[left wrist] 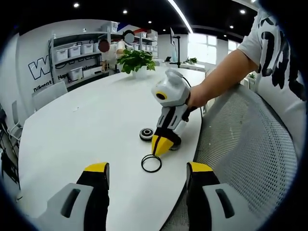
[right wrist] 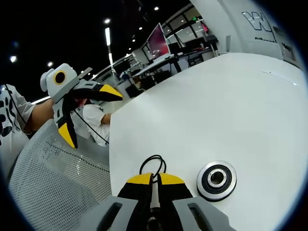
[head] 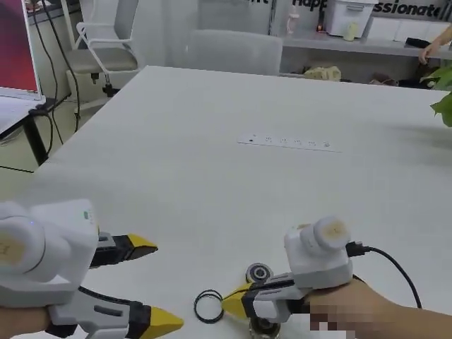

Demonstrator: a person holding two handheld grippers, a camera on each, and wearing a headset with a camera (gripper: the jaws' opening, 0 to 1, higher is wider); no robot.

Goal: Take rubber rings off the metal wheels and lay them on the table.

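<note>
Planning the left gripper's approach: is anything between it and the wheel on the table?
Yes. A loose ring lies flat on the table, in the line from the open left gripper to the wheel. The right gripper, jaws shut, sits at that ring's edge, close beside the wheel.

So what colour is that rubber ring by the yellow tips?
The ring is black; the left gripper view shows it best.

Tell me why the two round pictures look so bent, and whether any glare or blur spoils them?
Left gripper view: a fisheye lens bows the table edge, the ceiling lights are small hot spots, yet the ring is sharp. Right gripper view: the same bending, a bright white table, a crisp wheel. Head view: straight lines, soft even light, faint shadows, no glare.
</note>
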